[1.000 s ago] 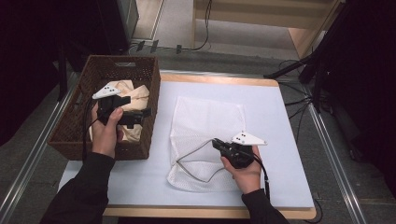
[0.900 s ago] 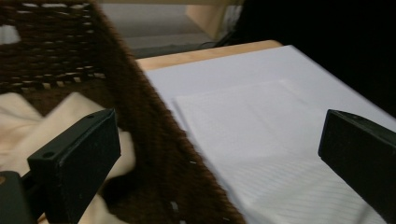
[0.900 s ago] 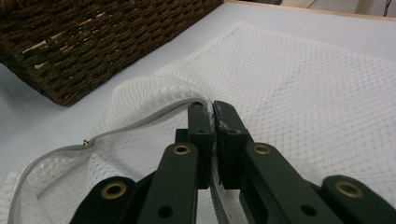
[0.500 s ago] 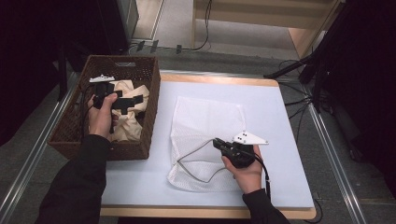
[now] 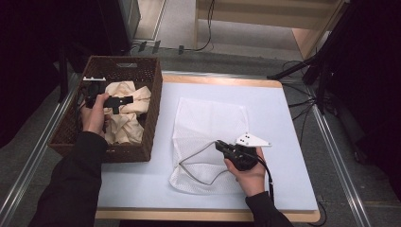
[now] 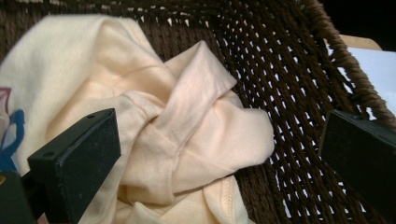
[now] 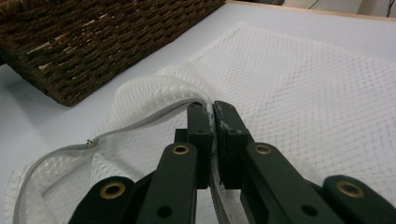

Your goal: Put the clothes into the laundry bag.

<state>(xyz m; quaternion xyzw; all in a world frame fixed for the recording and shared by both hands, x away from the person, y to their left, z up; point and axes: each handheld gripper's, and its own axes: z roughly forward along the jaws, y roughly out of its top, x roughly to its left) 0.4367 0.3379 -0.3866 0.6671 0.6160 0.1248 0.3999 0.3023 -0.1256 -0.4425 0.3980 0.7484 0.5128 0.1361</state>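
Observation:
A white mesh laundry bag [image 5: 208, 137] lies flat on the table, its zipped mouth toward the near edge. My right gripper [image 5: 220, 146] is shut on the bag's zip edge [image 7: 154, 112] and lifts it so the mouth gapes. A cream garment [image 5: 125, 111] is crumpled inside a dark wicker basket [image 5: 156, 104] at the left. My left gripper [image 5: 126, 100] hovers open over the garment in the basket; its jaws stand wide apart with the cream cloth [image 6: 187, 126] between and below them, not pinched.
The pale table top [image 5: 283, 123] has a wooden rim; its metal frame rails run along both sides. Cables and dark stands lie on the floor beyond the far edge. A blue and pink print [image 6: 7, 130] shows on the garment's left part.
My left gripper moved from the near part of the basket toward its far left and turned to point right over the garment. The right gripper stayed put.

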